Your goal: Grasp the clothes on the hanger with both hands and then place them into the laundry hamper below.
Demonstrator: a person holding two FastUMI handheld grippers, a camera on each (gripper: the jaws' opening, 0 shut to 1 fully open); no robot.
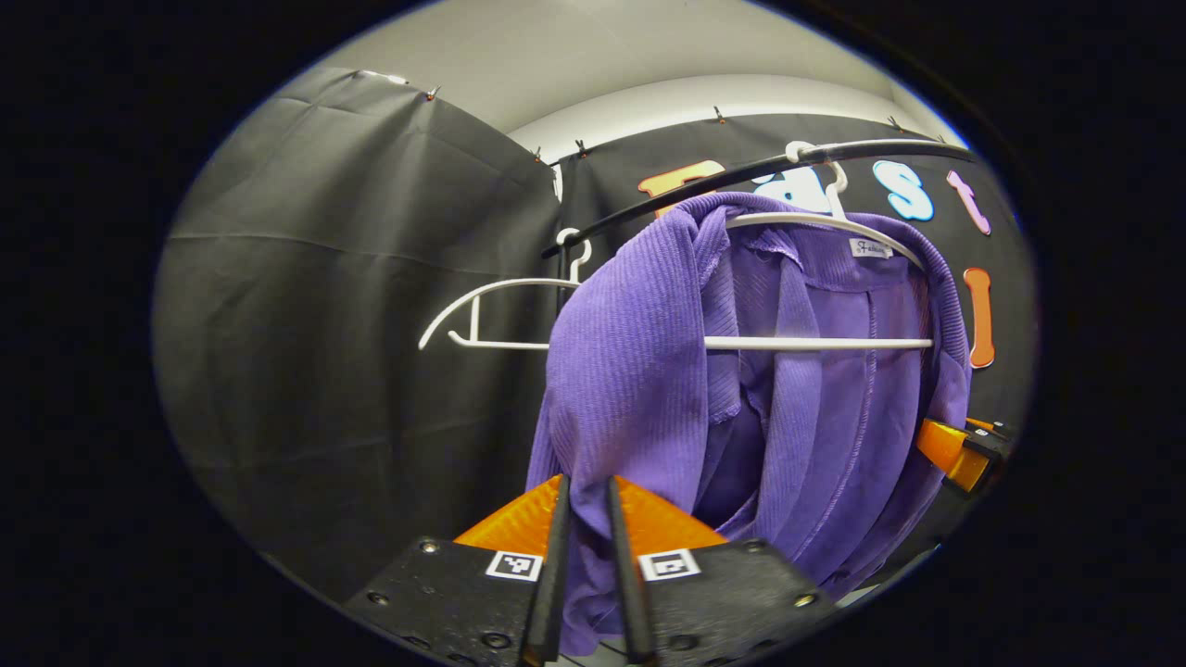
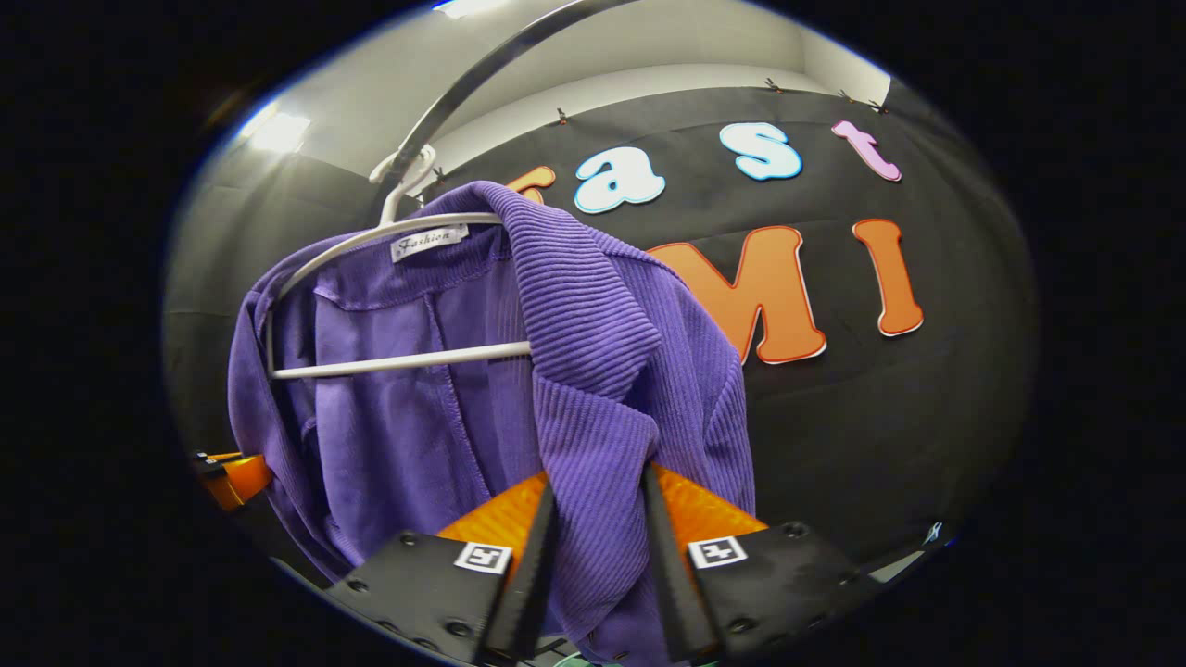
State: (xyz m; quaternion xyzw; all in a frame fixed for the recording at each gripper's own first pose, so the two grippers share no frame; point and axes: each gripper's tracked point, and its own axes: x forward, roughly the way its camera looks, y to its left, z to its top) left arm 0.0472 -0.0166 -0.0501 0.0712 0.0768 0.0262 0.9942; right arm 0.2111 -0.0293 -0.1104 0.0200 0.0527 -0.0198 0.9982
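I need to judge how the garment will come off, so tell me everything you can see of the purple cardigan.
The purple cardigan is a ribbed knit, open at the front, with a small label at the neck. It hangs draped over a white hanger on a dark rail, its front panels falling in loose folds. The left gripper is closed on one front edge, and the right gripper on the other.

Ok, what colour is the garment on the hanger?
Purple, with a ribbed knit texture. The garment on the white hanger shows best in the right gripper view.

The purple cardigan (image 1: 649,371) hides most of its white hanger (image 1: 815,343), and its hem runs out of view.
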